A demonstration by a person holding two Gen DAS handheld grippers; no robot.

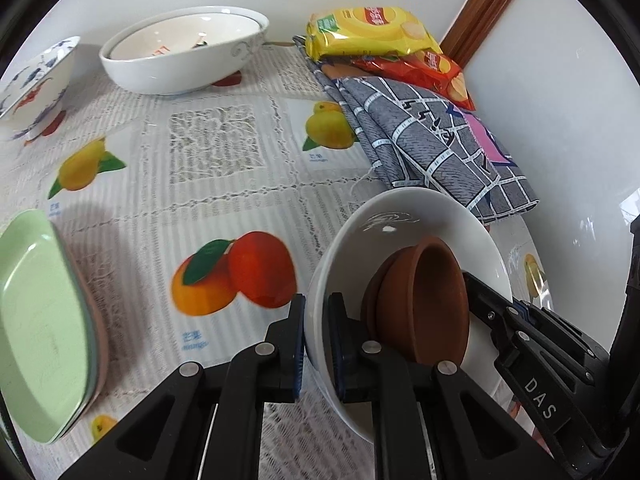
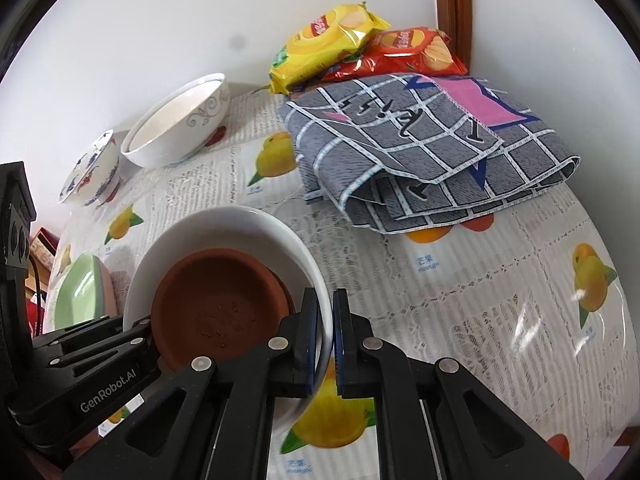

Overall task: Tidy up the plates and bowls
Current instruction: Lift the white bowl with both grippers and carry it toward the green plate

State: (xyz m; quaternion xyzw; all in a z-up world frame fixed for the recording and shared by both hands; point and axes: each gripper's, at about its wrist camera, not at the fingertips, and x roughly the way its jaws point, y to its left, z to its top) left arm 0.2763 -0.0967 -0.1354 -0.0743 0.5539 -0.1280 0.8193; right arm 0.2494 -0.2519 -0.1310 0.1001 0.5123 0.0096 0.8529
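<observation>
A plain white bowl (image 1: 404, 216) holds brown clay dishes (image 1: 424, 300) nested inside; the bowl is held above the table. My left gripper (image 1: 317, 344) is shut on the bowl's left rim, one finger inside and one outside. My right gripper (image 2: 325, 336) is shut on the opposite rim of the same bowl (image 2: 224, 224), with the brown dishes (image 2: 216, 308) in view. A large white patterned bowl (image 1: 184, 52) and a small blue-and-red painted bowl (image 1: 36, 84) stand at the back. Stacked green and pink plates (image 1: 40, 320) lie at the left.
A fruit-print tablecloth (image 1: 224, 168) covers the table. A folded grey checked cloth (image 2: 432, 148) lies at the back right, with yellow (image 2: 324, 48) and red (image 2: 408, 52) chip bags behind it against the wall. A wooden door frame (image 2: 452, 12) stands in the corner.
</observation>
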